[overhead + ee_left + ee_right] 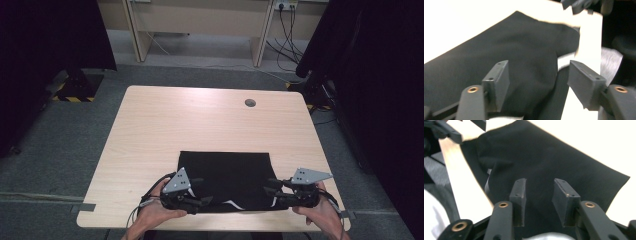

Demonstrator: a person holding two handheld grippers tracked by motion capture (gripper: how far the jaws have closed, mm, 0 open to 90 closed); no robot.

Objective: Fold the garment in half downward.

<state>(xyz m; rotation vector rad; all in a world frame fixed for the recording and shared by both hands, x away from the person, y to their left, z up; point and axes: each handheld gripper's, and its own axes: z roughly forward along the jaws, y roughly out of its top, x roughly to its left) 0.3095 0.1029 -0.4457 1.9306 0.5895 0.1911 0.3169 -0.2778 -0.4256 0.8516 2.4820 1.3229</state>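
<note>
A black cloth (225, 172) lies flat on the near half of the pale wooden table (200, 120), with thin white lines near its front edge. My left gripper (200, 191) is at the cloth's near left corner, pointing right. In the left gripper view the cloth (499, 45) spreads under the left gripper (539, 66), whose jaws stand wide apart and press on nothing. My right gripper (272, 190) is at the near right corner, pointing left. In the right gripper view the right gripper (540, 182) has a clear gap between its jaws, over the cloth (549, 157).
A round cable hole (250, 103) sits in the table's far right part. The far half of the table top is bare wood. Dark curtains hang at both sides, and a wooden desk (200, 20) with cables stands beyond the grey floor.
</note>
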